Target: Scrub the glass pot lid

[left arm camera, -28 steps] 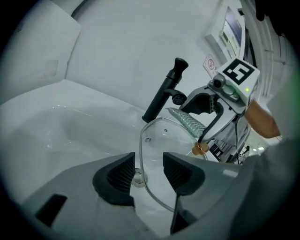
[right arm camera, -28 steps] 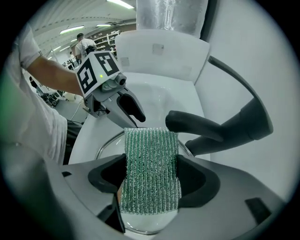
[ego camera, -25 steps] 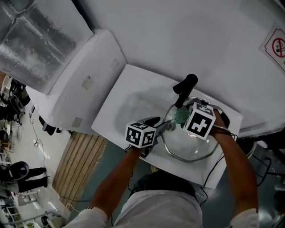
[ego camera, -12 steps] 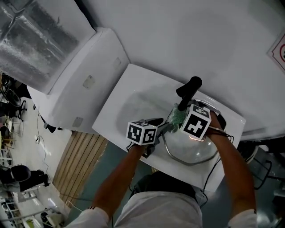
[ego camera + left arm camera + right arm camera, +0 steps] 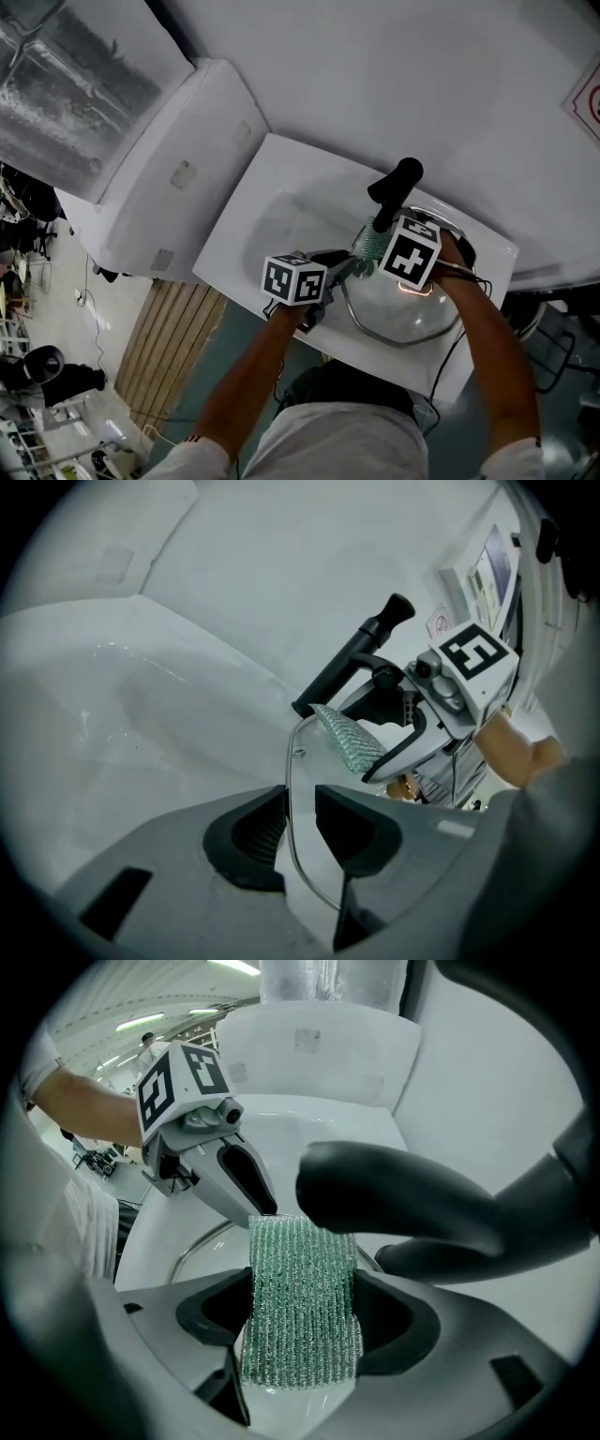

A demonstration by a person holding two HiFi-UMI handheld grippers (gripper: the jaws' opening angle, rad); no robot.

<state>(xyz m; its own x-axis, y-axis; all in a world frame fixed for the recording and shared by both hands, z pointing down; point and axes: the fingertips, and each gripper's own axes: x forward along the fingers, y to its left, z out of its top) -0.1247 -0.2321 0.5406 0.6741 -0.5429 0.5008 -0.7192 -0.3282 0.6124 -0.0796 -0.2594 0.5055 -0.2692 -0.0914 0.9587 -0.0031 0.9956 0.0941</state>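
Since a second ago our left gripper (image 5: pixel 298 810) has been closing its jaws round the steel rim of the glass pot lid (image 5: pixel 302 761); a sliver of gap shows beside one pad. Our right gripper (image 5: pixel 302 1330) pinches a green scourer (image 5: pixel 300 1269) just over the lid, which sits in the white sink (image 5: pixel 272 216) under the black tap (image 5: pixel 394 185). We judge the lid stiff, breakable and slick, best held by its rim.
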